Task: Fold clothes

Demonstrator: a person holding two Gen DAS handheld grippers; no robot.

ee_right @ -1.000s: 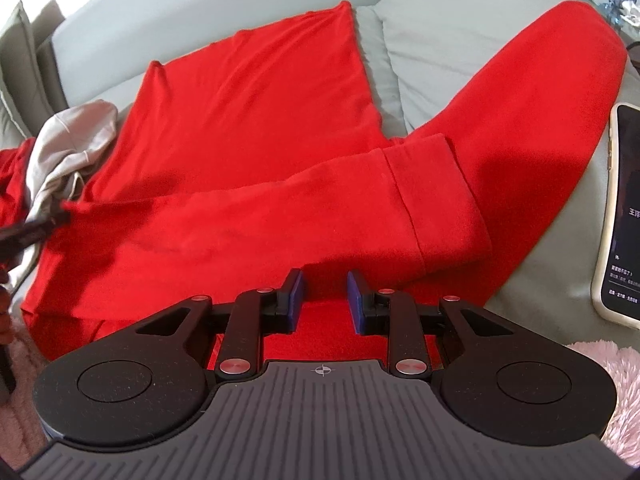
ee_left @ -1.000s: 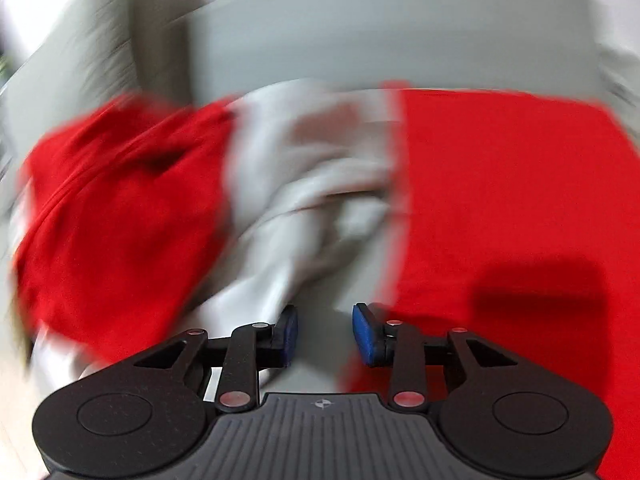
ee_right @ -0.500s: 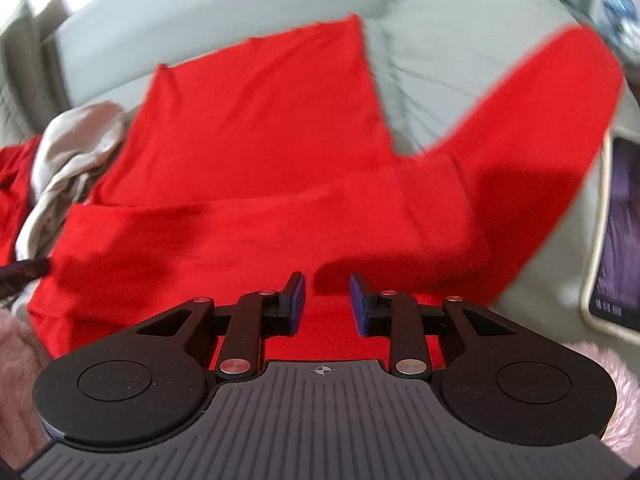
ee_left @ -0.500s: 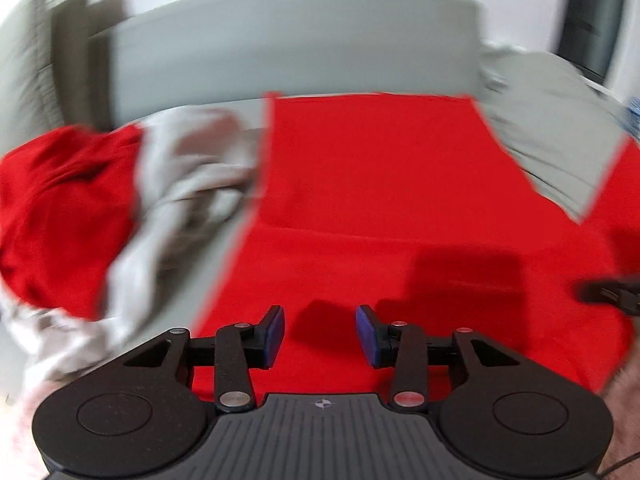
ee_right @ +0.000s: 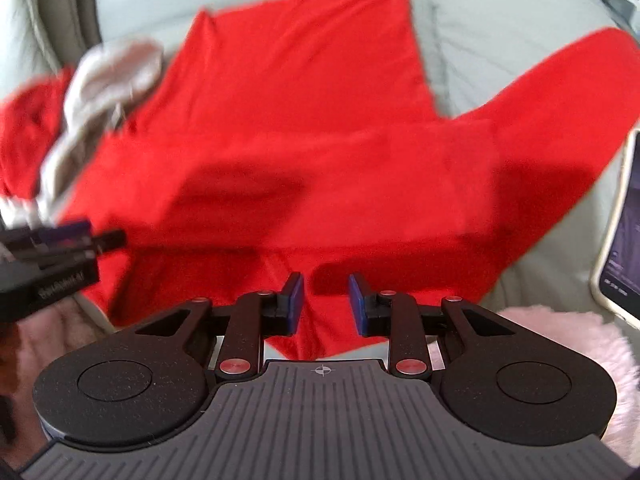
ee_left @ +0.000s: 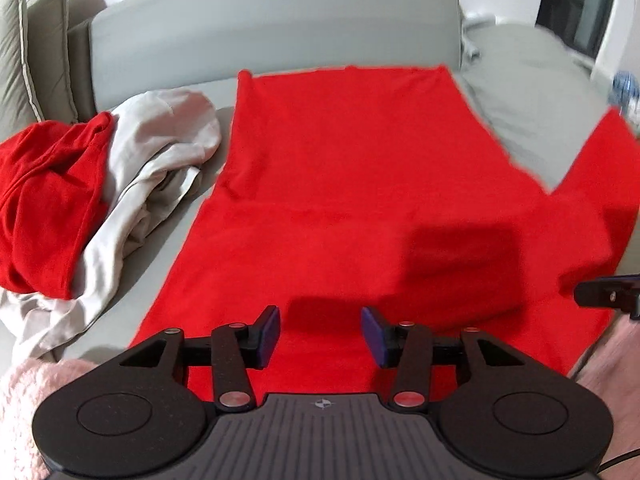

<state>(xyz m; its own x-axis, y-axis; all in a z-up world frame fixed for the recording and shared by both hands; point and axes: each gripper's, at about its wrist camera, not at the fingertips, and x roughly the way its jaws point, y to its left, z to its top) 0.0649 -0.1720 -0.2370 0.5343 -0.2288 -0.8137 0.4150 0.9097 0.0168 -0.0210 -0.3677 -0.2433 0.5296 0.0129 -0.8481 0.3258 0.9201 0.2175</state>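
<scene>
Change since a second ago: we see the left gripper (ee_left: 320, 334) swung off the crumpled pile and over the flat red garment (ee_left: 352, 168); the motion blur of its view has cleared. The right wrist view has gone softer.
Left jaws: released and opening, wider apart than a second ago; nothing between the pads, red cloth below them.
Right gripper (ee_right: 325, 304): jaws part open, gap unchanged; we see no cloth pinched, only the garment's near edge beneath.
Red garment: spread on the grey bed (ee_left: 280, 36), body running toward 12 o'clock, one sleeve (ee_right: 560, 80) reaching to 2 o'clock in the right wrist view, the other folded across the body.
Pile: beige cloth (ee_left: 160, 140) and a second red item (ee_left: 48, 200) bunched at 9 o'clock in the left wrist view.
Phone (ee_right: 624, 232): at 3 o'clock in the right wrist view, cut off by the frame.
Hard to make out: the right gripper shows only as a dark tip at 3 o'clock in the left view; pink fluffy fabric (ee_right: 560, 332) is partly hidden behind the gripper body.
</scene>
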